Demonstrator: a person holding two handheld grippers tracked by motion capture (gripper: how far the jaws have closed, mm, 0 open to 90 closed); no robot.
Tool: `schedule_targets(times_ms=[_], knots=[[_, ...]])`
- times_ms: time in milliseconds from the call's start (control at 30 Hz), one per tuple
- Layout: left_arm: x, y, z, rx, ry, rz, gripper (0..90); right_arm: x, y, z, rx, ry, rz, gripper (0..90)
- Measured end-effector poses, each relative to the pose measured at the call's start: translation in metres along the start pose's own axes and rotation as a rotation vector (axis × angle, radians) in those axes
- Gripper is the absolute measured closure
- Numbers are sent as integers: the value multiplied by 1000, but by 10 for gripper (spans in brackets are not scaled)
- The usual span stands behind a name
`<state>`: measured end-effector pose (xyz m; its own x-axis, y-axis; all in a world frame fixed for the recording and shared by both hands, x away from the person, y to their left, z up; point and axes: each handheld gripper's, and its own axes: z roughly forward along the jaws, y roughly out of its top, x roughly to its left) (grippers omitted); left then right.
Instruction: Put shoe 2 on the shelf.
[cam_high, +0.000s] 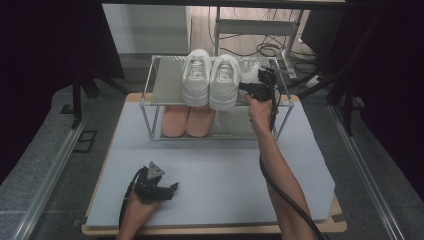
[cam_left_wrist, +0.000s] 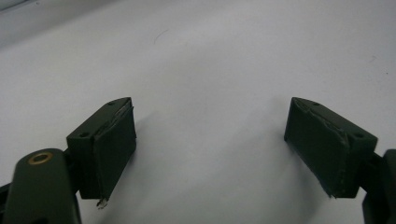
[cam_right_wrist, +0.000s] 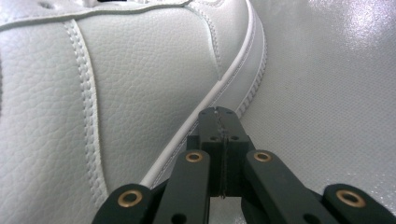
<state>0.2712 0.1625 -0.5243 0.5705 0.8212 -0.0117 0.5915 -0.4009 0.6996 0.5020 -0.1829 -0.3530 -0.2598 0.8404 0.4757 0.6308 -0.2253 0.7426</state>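
White sneaker (cam_high: 224, 82) on rack's top shelf (cam_high: 167, 85); right gripper (cam_high: 248, 88) jaws closed, empty, beside it. Left gripper (cam_high: 172, 189) jaws wide apart over tabletop (cam_high: 225, 175).

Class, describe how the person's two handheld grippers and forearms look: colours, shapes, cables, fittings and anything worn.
Both grippers are black, each with two jaws. The left gripper has blocky rectangular pads, worn at the edges, and a grey three-cornered plate on top. The right gripper has jointed links with brass-coloured rivets. A black cable trails along the right forearm. The forearms are bare, without sleeves.
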Motion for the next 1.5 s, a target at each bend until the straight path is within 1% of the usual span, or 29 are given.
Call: schedule_targets(times_ms=[67, 133, 200, 267, 333, 533, 600, 700, 767, 833, 967, 1100, 1200, 1300, 1433, 1500], knots=[[0, 0, 0, -1, 0, -2, 166, 2, 1, 0, 2, -11, -7, 900], [0, 0, 0, -1, 0, -2, 166, 4, 1, 0, 5, -22, -31, 900], [0, 0, 0, 1, 0, 1, 166, 2, 1, 0, 8, -12, -25, 900], [0, 0, 0, 0, 1, 2, 166, -1, 0, -2, 5, 11, -12, 900], [0, 0, 0, 1, 1, 2, 166, -2, -3, -5, 4, 42, -15, 900], [-1, 0, 0, -4, 3, 7, 166, 0, -14, -31, -10, 87, -81, 900], [-1, 0, 0, -5, 2, 3, 166, 2, -19, -42, -10, 115, -100, 900], [-1, 0, 0, -6, 4, 4, 166, 6, -30, -58, -15, 167, -116, 900], [-1, 0, 0, -6, 5, 5, 166, 11, -38, -67, -11, 197, -137, 900], [-1, 0, 0, -7, 7, 7, 166, 16, -45, -76, -11, 231, -146, 900], [-1, 0, 0, -4, 8, 8, 166, 27, -59, -85, 2, 273, -185, 900], [-1, 0, 0, -3, 7, 9, 166, 37, -67, -89, 1, 292, -226, 900], [-1, 0, 0, -3, 8, 9, 166, 43, -69, -86, 2, 300, -252, 900], [-1, 0, 0, -4, 8, 9, 166, 47, -69, -79, -2, 293, -268, 900], [-1, 0, 0, -3, 7, 8, 166, 49, -70, -70, -2, 282, -273, 900], [-1, 0, 0, -4, 7, 9, 166, 50, -70, -69, -10, 278, -277, 900]])
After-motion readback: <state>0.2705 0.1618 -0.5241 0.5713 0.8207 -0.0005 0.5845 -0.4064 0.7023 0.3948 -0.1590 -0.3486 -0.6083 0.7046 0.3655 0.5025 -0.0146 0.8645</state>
